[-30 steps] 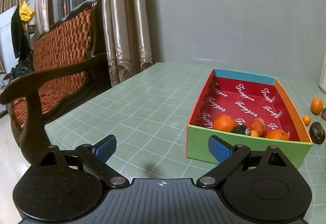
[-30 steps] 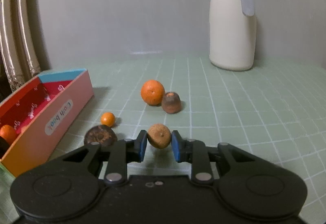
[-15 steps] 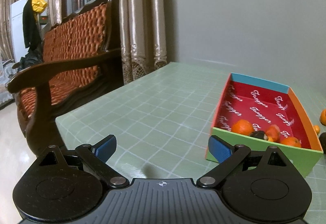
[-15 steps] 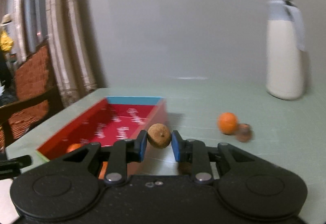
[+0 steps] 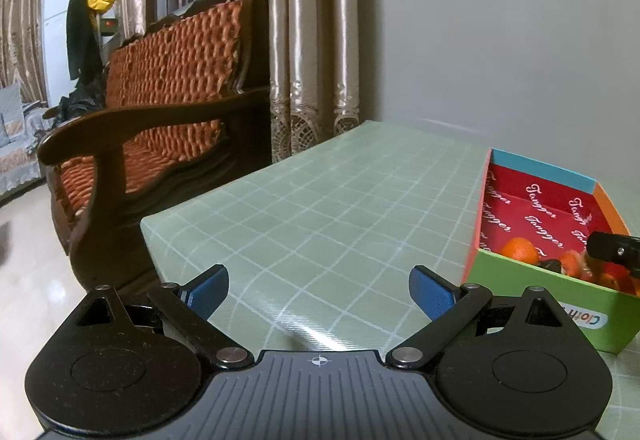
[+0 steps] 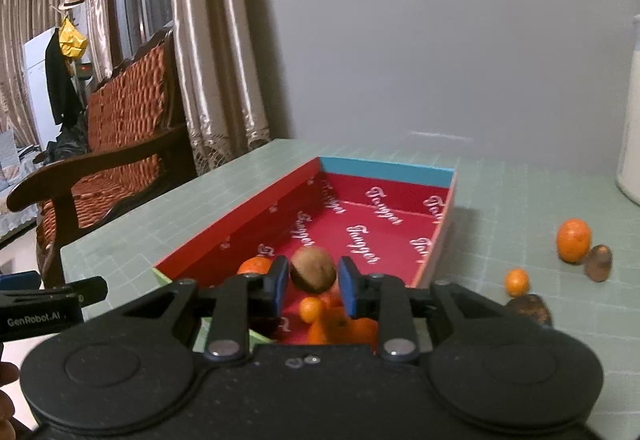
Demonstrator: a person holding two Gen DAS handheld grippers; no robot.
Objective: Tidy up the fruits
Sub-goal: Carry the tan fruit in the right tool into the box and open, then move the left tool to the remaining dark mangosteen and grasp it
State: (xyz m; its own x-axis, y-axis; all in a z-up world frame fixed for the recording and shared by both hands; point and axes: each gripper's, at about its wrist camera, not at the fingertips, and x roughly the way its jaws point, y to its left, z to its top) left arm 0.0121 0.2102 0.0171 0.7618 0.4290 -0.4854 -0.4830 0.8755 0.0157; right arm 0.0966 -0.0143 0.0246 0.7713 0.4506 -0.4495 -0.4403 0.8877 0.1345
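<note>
Where a second ago it gripped the brown fruit (image 6: 313, 269) low over the counter (image 6: 516, 196), the right hand-held gripper (image 6: 313, 286) now hangs above the box (image 6: 386, 169), jaws just opening, fruit loose between them, likely dropping in. Left hand-held gripper (image 5: 318, 294) is open, empty.

The right hand-held gripper (image 6: 313, 284) is hovering over the near end of the red-lined box (image 6: 240, 219); its jaws have just been opening, and a brown round fruit (image 6: 312, 269) is sitting between the pads, gaps showing on both sides. Oranges (image 6: 344, 328) are lying in the box below. On the green tabletop (image 6: 520, 200) to the right, an orange (image 6: 573, 240) is touching a brown fruit (image 6: 598, 262).
</note>
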